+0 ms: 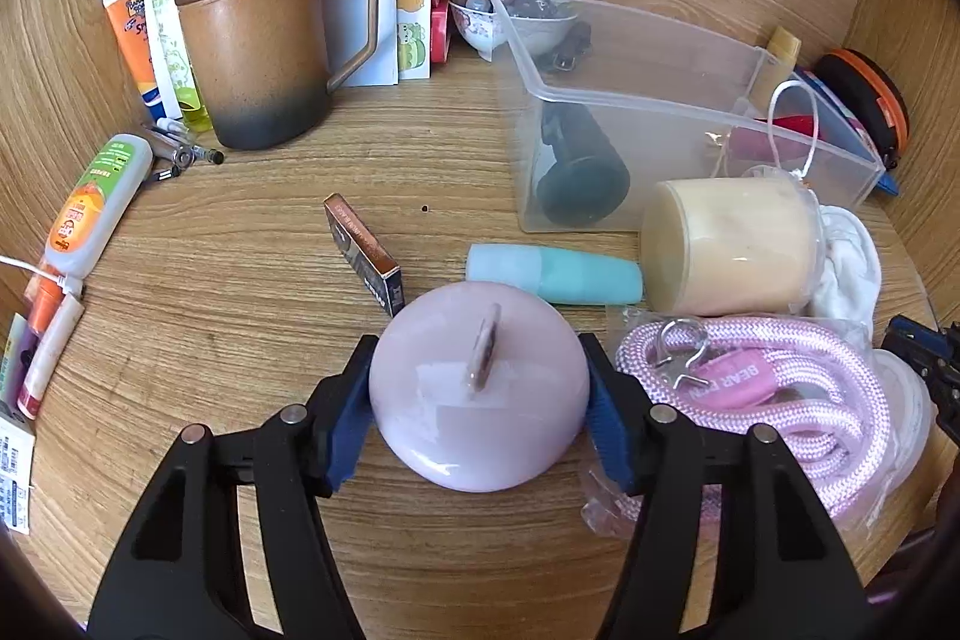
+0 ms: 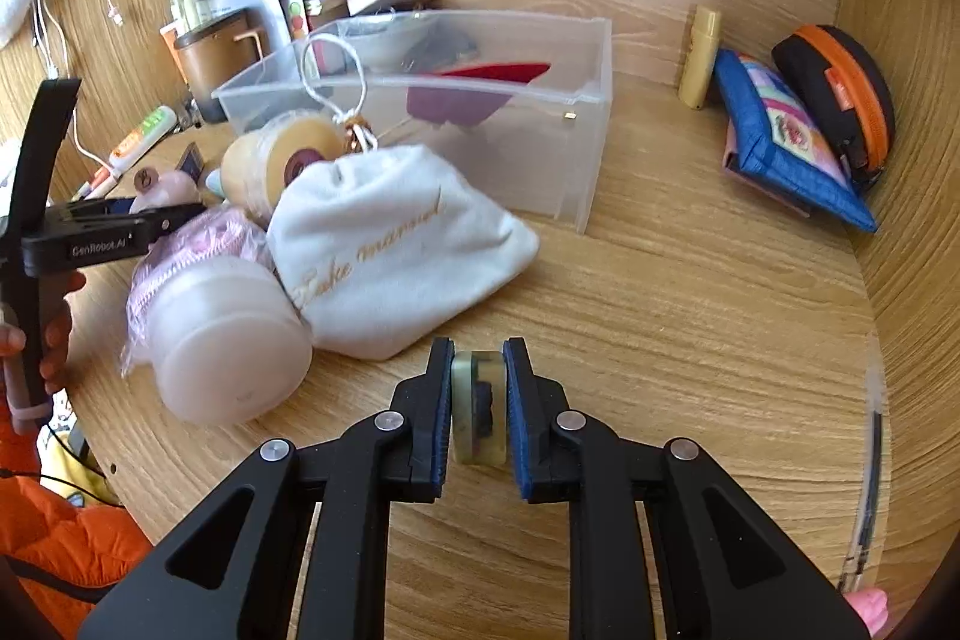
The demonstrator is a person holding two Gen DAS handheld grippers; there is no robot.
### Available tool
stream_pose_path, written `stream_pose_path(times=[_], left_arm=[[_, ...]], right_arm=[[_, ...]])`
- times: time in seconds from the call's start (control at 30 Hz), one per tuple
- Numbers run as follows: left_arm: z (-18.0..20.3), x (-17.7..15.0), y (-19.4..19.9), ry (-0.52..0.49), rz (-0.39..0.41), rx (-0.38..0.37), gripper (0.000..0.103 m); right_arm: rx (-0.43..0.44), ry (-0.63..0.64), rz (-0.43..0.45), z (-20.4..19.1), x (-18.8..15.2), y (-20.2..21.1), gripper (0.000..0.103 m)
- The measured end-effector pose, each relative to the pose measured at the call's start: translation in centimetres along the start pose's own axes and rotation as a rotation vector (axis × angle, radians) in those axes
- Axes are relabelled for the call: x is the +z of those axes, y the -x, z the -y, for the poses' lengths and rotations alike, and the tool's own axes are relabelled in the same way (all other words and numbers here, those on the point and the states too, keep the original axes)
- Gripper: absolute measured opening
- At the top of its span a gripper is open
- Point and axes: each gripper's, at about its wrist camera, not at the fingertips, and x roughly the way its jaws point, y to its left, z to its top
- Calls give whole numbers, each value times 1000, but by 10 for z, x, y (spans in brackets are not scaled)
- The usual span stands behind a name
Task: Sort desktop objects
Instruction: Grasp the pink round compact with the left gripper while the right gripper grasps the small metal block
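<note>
Nearest, left wrist view: left gripper [image 1: 480, 394] with both blue pads pressed to the sides of a round pink glossy case [image 1: 478, 388], a small dark tab on its domed top; the case sits low over the wooden desk [image 1: 240, 280]. Nearest, right wrist view: right gripper [image 2: 478, 400] clenched on a small pale-green translucent block [image 2: 477, 409] with a dark inset, held just above the desk. Next out: pink braided lanyard [image 1: 780, 400] in a clear bag, just beside the case; copper-coloured slim box [image 1: 363, 253]; turquoise tube [image 1: 555, 273]; cream cylindrical jar [image 1: 729, 244]; white drawstring pouch [image 2: 390, 250] with gold script; white frosted jar [image 2: 228, 340] on its side. Further: clear plastic bin [image 1: 690, 100], holding a dark cylinder and a red-and-purple item. Far: brown lidded mug [image 1: 258, 52], sunscreen tubes, papers, blue patchwork pouch [image 2: 786, 142], black-and-orange zip case [image 2: 840, 94]. Progress, as judged: early; two items gripped, a couple binned, most of the desk unsorted.
</note>
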Motion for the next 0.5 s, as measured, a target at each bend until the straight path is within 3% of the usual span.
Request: stream_pose_path(times=[0.5], left_arm=[[2,12,30,-3,79,-46,63]], right_arm=[[-18,-13,54,2,14,14,15]])
